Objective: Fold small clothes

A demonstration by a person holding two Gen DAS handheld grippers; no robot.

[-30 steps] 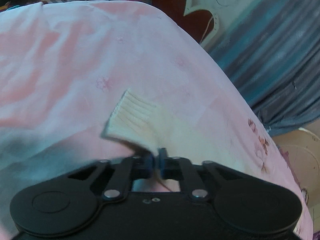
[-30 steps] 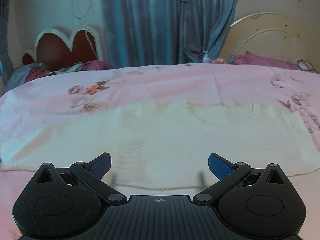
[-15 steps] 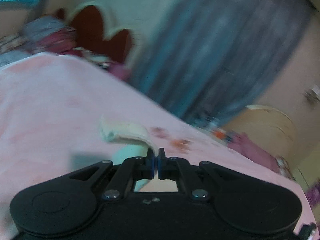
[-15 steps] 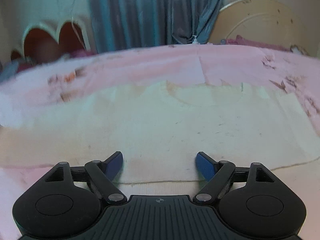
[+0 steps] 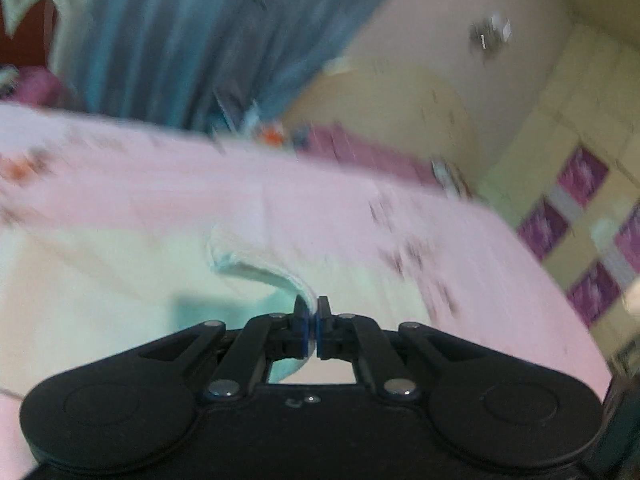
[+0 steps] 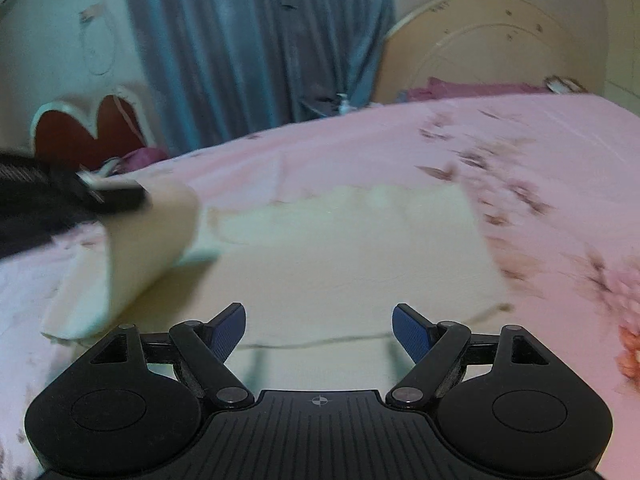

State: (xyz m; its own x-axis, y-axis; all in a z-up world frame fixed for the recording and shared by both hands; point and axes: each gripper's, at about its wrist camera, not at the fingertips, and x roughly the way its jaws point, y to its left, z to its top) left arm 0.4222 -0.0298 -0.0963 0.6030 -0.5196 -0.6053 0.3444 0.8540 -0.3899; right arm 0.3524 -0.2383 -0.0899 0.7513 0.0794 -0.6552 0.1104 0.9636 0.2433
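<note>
Cream knit, soft and limp, is what the task turns on: a small garment (image 6: 340, 248) spread flat on the pink floral bedsheet (image 6: 520, 140), its long axis running from about nine o'clock to three o'clock in the right wrist view; its near hem lies just ahead of the right gripper (image 6: 319, 330), at twelve o'clock from the fingertips. That gripper stands wide apart, blue pads well clear of each other; nothing is between them, and whether the tips touch the cloth below cannot be told.

The left gripper (image 5: 311, 320) is pinched fully together on a thin edge of the sleeve (image 5: 256, 264); in the right wrist view it shows at nine o'clock (image 6: 112, 196) with the sleeve end lifted into a curl over the garment's left part (image 6: 148, 248); in its own view the body of the garment spreads from nine o'clock to twelve o'clock of the fingertips; that view is blurred, so fine detail is lost.

The relation that matters: the held sleeve lies at the nine o'clock side and the fold, I judge, must lay it toward three o'clock, across the body; the left hand is the nearer one for that; the right, empty at the six o'clock hem, seems placed to pin the cloth or take the far side.
</note>
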